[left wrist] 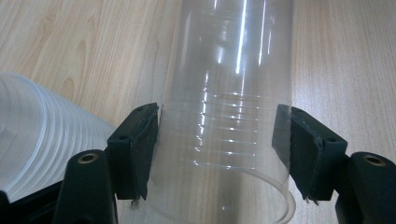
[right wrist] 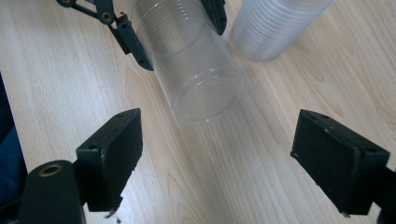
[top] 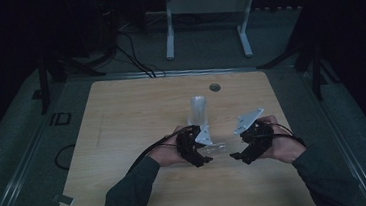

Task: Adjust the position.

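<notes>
Two grippers: worked close together over the near middle of the wooden table point(top: 124, 138), left gripper point(top: 202, 160) facing right gripper point(top: 237, 155).
Left gripper state: closed on the clear cup point(left wrist: 229, 116), one pad point(left wrist: 140, 149) pressed to each side of the ribbed band near the rim.
Right gripper state: jaws stood wide apart, nothing between the pads point(right wrist: 116, 154); pointed at the cup's closed end point(right wrist: 205, 95) just ahead.
Held cup: lay on its side between the left jaws, base pointed toward the right gripper, apart from it.
Cup stack point(right wrist: 275, 28): seen beyond the held cup from the right gripper; beside the left gripper's own left jaw point(left wrist: 32, 135); stood upright behind both in the high view point(top: 198, 110).
Step judged in hand: handling of a single cup separated from the stack.
Doing it well: grip kept light, since thin plastic would likely buckle; right pads best brought onto opposite sides of the base end, squarely, before any release by the left.
Risk judged: slippery wall, likely to twist or roll under an off-centre pinch.
</notes>
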`<state>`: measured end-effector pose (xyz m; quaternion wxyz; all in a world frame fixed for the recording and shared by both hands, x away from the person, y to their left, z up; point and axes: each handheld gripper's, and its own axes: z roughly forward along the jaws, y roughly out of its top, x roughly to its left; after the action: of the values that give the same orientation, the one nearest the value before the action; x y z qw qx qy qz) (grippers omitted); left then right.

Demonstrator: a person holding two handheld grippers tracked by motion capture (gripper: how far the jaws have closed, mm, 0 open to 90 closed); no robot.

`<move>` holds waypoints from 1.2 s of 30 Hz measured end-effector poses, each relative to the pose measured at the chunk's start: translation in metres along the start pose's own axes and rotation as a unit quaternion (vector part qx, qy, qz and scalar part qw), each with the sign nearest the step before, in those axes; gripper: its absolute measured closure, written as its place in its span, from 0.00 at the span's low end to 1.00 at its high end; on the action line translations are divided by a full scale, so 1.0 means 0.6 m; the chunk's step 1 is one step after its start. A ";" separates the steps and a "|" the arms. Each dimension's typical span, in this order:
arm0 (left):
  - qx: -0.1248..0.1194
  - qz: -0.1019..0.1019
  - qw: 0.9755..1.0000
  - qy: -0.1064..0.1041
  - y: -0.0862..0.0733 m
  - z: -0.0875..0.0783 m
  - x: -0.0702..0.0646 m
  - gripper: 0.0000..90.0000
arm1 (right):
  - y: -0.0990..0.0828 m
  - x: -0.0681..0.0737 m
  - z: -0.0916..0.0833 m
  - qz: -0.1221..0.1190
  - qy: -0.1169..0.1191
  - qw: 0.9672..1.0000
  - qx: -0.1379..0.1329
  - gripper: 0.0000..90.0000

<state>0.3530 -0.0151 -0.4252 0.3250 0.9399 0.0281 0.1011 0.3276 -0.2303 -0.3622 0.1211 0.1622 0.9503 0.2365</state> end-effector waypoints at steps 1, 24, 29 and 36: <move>0.000 0.000 1.000 0.000 0.000 0.000 0.000 0.36 | 0.000 0.000 0.000 0.000 0.000 1.000 0.000 0.19; 0.021 0.028 0.999 0.005 0.008 0.008 -0.017 0.36 | 0.013 0.010 0.029 -0.038 0.022 0.998 0.045 0.34; 0.016 0.033 0.999 0.007 0.011 0.003 -0.020 0.36 | 0.013 0.011 0.037 -0.046 0.034 0.997 0.045 0.32; 0.008 0.040 0.999 0.002 0.017 -0.001 -0.022 0.36 | 0.010 0.013 0.046 -0.044 0.039 0.997 0.045 0.32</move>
<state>0.3398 -0.0244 -0.4208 0.3128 0.9427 -0.0081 0.1154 0.3306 -0.2113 -0.3843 0.0869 0.1163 0.9702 0.1940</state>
